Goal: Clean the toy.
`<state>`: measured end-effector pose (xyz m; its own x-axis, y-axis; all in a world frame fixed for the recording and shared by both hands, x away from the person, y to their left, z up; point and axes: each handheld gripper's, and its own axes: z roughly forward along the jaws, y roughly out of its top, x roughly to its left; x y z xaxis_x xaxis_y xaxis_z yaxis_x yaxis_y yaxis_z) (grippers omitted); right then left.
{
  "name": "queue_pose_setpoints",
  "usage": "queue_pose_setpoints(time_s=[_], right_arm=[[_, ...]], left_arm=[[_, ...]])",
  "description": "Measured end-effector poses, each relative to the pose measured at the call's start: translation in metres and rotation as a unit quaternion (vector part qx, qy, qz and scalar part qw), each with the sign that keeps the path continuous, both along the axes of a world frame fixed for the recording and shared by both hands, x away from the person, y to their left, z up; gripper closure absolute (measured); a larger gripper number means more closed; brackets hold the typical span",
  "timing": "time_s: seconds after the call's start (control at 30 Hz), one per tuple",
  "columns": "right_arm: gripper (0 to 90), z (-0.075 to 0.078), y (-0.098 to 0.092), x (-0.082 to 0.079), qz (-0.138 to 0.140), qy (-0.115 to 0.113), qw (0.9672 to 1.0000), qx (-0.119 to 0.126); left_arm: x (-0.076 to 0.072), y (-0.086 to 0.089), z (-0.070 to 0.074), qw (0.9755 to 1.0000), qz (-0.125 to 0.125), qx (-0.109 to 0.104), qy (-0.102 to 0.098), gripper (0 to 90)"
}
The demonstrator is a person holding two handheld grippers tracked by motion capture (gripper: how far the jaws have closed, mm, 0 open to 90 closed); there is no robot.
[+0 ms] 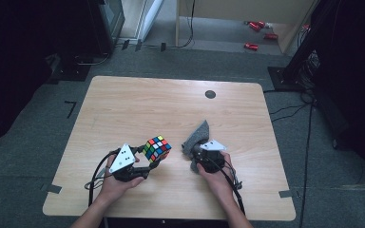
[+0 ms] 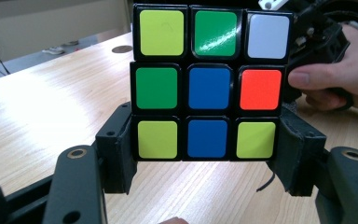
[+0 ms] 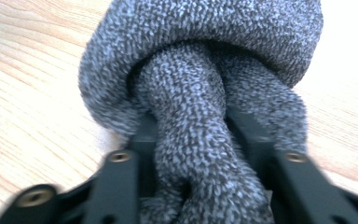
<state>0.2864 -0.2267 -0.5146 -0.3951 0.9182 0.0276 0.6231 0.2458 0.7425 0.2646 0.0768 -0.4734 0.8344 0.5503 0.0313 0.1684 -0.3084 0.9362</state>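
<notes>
cube and cloth, each pinched in its own claw

puzzle cube (image 1: 157,148) held just left of centre in the high view, lifted off the wooden table (image 1: 123,109) and tilted, clamped from both sides by the left gripper (image 1: 148,160). seen square-on in the left gripper view as the cube (image 2: 208,83): top row yellow-green, green, white; middle row green, blue, orange-red; bottom row yellow-green, blue, yellow-green. black jaws pressed on the bottom row's two outer sides, neither spread wide nor pressed together, just pinching the cube.

grey knitted cloth (image 1: 196,137) just right of centre in the high view, bunched up, one end resting on the table, near the cube but apart from it. right gripper (image 1: 193,153) at its lower end, jaws closed on it. in the right gripper view, a thick fold of the cloth (image 3: 191,154) squeezed between the two black jaws, another loop draped across the top of the frame.

left hand (image 1: 116,183) and right hand (image 1: 216,175) coming in from the bottom edge, a grey three-cornered plate on top of each gripper. right hand (image 2: 335,79) also visible at the right edge of the left gripper view, close behind the cube.

small dark round disc (image 1: 210,94) on the table toward its far edge, upper centre. grey carpeted floor (image 1: 313,190) around the table, red objects (image 1: 256,33) lying on the floor at the top right.
</notes>
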Motion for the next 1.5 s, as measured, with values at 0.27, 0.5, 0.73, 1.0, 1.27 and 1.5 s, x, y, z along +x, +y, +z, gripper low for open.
queue_pose_setpoints(time_s=[0.27, 0.5, 0.73, 1.0, 1.27, 1.5], right_arm=[[72.0, 0.041, -0.003, -0.021, 0.047, -0.094, 0.9912, 0.081], [71.6, 0.092, 0.029, -0.057, 0.163, -0.162, 0.9583, 0.170], [71.1, 0.081, 0.036, -0.053, 0.146, -0.129, 0.9639, 0.182], [70.0, 0.077, 0.030, -0.048, 0.138, -0.108, 0.9668, 0.186], [68.8, 0.081, 0.065, -0.068, 0.142, -0.190, 0.9710, -0.026], [67.8, 0.071, 0.091, -0.077, 0.170, -0.206, 0.9537, -0.140]], left_arm=[[0.003, -0.005, -0.003, 0.9999, -0.004, 0.011, 0.011, 34.7], [-0.007, -0.022, -0.004, 0.9978, -0.036, 0.054, -0.011, 34.7], [-0.018, -0.027, 0.001, 0.9959, -0.051, 0.063, -0.041, 34.8], [-0.014, -0.030, -0.002, 0.9956, -0.050, 0.075, -0.024, 34.8], [-0.012, -0.048, 0.002, 0.9866, -0.020, 0.160, 0.025, 34.8], [-0.006, -0.053, 0.001, 0.9776, -0.007, 0.194, 0.082, 34.8]])
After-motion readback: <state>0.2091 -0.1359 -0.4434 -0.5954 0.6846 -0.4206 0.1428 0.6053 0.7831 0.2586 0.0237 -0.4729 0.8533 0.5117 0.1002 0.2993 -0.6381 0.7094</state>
